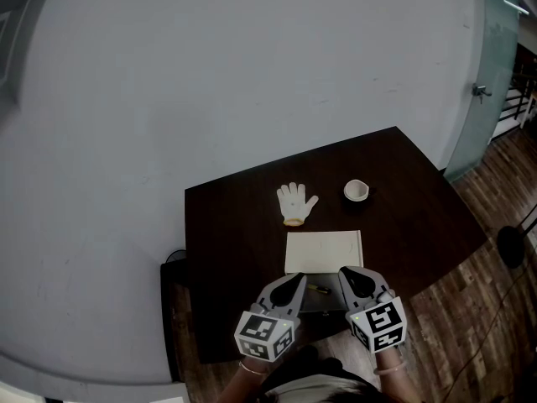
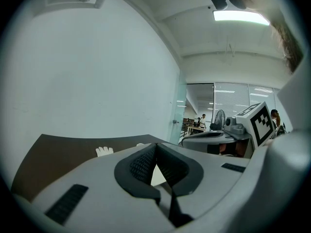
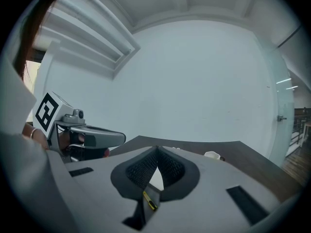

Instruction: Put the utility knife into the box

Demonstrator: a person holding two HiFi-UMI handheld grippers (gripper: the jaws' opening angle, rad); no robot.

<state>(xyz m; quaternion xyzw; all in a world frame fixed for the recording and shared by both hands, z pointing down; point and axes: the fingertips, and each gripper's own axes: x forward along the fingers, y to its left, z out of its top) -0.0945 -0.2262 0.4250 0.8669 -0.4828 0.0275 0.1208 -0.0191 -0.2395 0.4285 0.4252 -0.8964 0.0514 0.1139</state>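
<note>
Head view: utility knife lies inside the box, between left gripper and right gripper. Both grippers' jaws are clenched together, grasping nothing.

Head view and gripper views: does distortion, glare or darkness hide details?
Head view: fisheye curves the edges; the dark brown table is dim, so the small yellow utility knife barely shows. Left gripper view: bright ceiling light panel glares. Right gripper view: even light, dark vignette.

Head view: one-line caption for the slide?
Left hand-held gripper and right hand-held gripper, both shut, flank the utility knife by the box; glove beyond.
</note>
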